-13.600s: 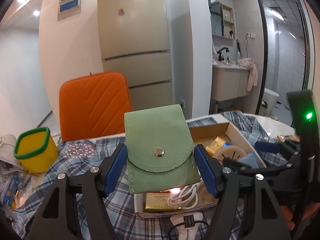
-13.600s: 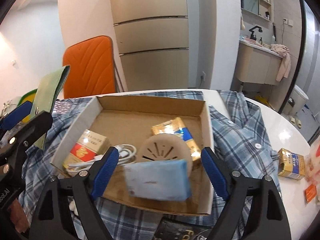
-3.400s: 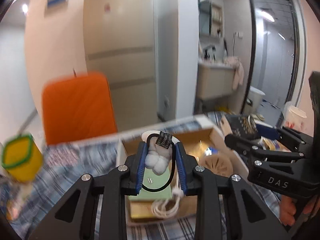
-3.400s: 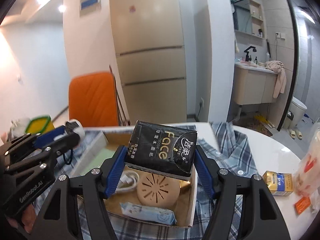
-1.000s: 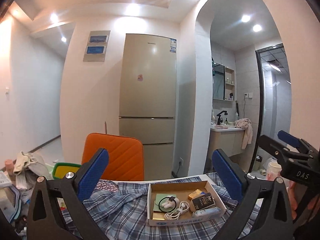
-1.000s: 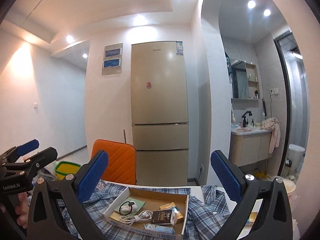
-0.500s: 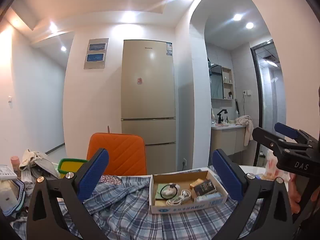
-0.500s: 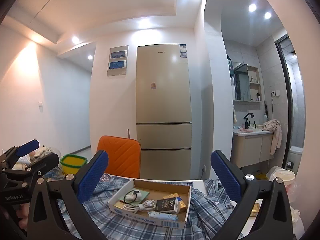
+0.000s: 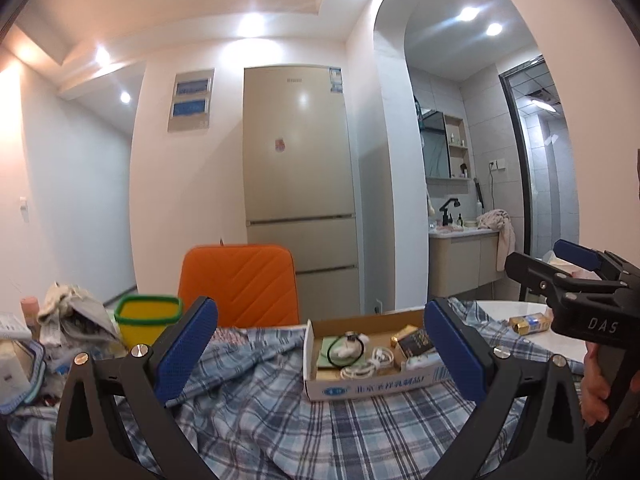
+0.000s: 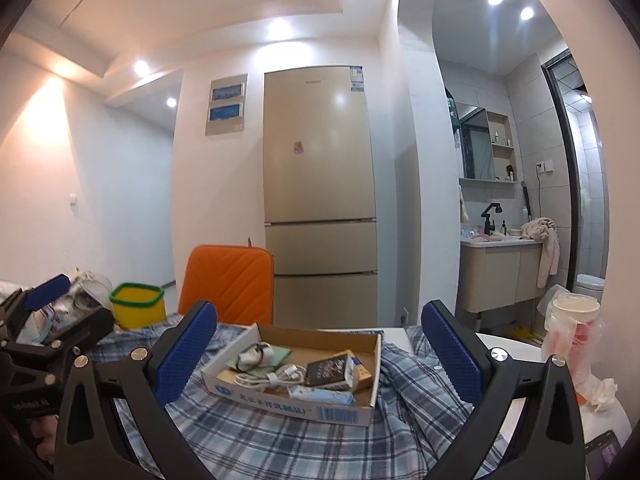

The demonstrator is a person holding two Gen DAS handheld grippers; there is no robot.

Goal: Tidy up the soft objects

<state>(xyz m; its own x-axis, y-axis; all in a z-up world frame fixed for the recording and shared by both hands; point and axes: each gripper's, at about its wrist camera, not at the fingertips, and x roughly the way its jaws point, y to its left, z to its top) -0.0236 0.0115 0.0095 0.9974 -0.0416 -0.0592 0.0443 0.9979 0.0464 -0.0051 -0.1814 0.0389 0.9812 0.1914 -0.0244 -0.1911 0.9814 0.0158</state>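
Left wrist view: my left tongs (image 9: 320,346) gape wide, empty; right tongs (image 10: 318,346) same. Cardboard box (image 10: 280,398) on plaid shirt (image 9: 248,412) on tabletop holds green pouch (image 10: 276,356), tissue pack (image 10: 328,372), cable (image 10: 272,378)

1. My left gripper (image 9: 320,354) is spread wide with nothing between its blue pads (image 9: 185,350).
2. A cardboard box (image 9: 372,384) sits on the plaid cloth (image 9: 256,412), framed between the pads.
3. Inside I see a green pouch (image 9: 325,354), a black hair tie (image 9: 346,346), a white cable (image 9: 366,364) and a dark packet (image 9: 414,342).
4. The right gripper (image 9: 560,268) shows at the right edge, a hand (image 9: 596,384) on its grip.
5. An orange chair (image 9: 240,284) stands behind, a yellow bin (image 9: 146,320) to its left.
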